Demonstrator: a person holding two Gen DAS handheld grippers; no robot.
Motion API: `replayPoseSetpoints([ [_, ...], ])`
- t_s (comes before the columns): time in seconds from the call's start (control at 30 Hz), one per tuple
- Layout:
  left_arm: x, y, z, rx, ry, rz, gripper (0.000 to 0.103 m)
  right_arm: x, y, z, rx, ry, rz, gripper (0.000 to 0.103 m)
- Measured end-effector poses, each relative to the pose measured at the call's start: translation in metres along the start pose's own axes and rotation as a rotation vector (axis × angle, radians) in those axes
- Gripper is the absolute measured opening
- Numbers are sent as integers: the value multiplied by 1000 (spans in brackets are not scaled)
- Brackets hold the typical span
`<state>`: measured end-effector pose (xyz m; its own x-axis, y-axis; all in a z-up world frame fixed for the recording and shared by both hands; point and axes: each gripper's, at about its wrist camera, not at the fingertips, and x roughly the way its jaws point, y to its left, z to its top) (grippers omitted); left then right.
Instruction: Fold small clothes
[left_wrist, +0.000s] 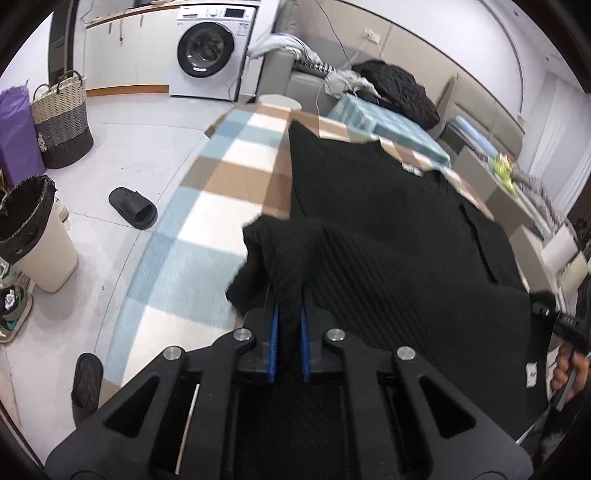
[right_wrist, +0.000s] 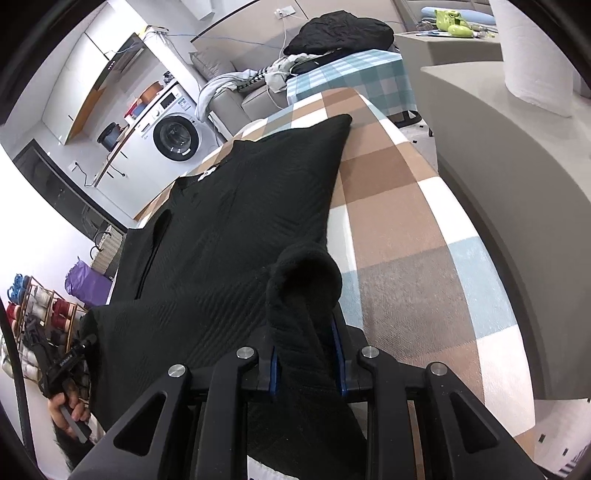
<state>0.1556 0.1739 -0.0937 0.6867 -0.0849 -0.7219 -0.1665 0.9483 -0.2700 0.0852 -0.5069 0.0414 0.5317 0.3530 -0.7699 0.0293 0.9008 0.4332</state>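
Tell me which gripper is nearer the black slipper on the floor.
Left. The left gripper holds the black garment at the table edge above the floor where the black slipper lies. The right gripper grips the garment's opposite side, farther away.

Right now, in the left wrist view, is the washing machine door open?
No, the washing machine across the floor has its round door shut flush against its white front.
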Motion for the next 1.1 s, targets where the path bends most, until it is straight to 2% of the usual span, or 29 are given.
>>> replayPoseSetpoints([
  [0.1, 4, 4, 8, -26, -4, 12, 9, 1, -3, -1, 8, 10, 1, 23],
  [0.13, 8, 6, 11, -38, 7, 19, 15, 2, -4, 0, 12, 18, 4, 27],
  [0.2, 17, 9, 13, -51, 43, 19, 34, 3, -8, 1, 30, 23, 19, 36],
  [0.23, 20, 9, 13, -53, 51, 17, 47, 3, -9, 2, 39, 22, 29, 43],
  [0.27, 23, 9, 13, -54, 49, 14, 54, 3, -10, 2, 45, 20, 35, 44],
  [0.3, 25, 9, 13, -54, 46, 9, 55, 4, -10, 3, 42, 23, 41, 44],
  [0.5, 54, 3, 23, -27, 91, 15, 55, 16, -4, 9, 14, 33, 33, 44],
  [0.63, 65, -2, 30, -17, 88, -4, 55, 22, -2, 15, 5, 24, 36, 44],
  [0.7, 69, -2, 30, -23, 88, -26, 47, 24, -1, 17, -9, 21, 31, 42],
  [0.73, 69, -3, 30, -23, 89, -42, 37, 26, 1, 18, -20, 20, 29, 38],
  [0.77, 69, -4, 29, -19, 91, -52, 31, 27, 2, 19, -30, 20, 25, 32],
  [0.83, 67, -9, 27, 7, 87, -44, 26, 30, 3, 21, -46, 26, 19, 29],
  [0.97, 60, -17, 20, 40, 86, -24, 23, 36, 2, 29, -39, 37, 12, 27],
  [1.1, 47, -17, 5, 33, 83, -22, 23, 39, 3, 31, -47, 50, 0, 26],
])
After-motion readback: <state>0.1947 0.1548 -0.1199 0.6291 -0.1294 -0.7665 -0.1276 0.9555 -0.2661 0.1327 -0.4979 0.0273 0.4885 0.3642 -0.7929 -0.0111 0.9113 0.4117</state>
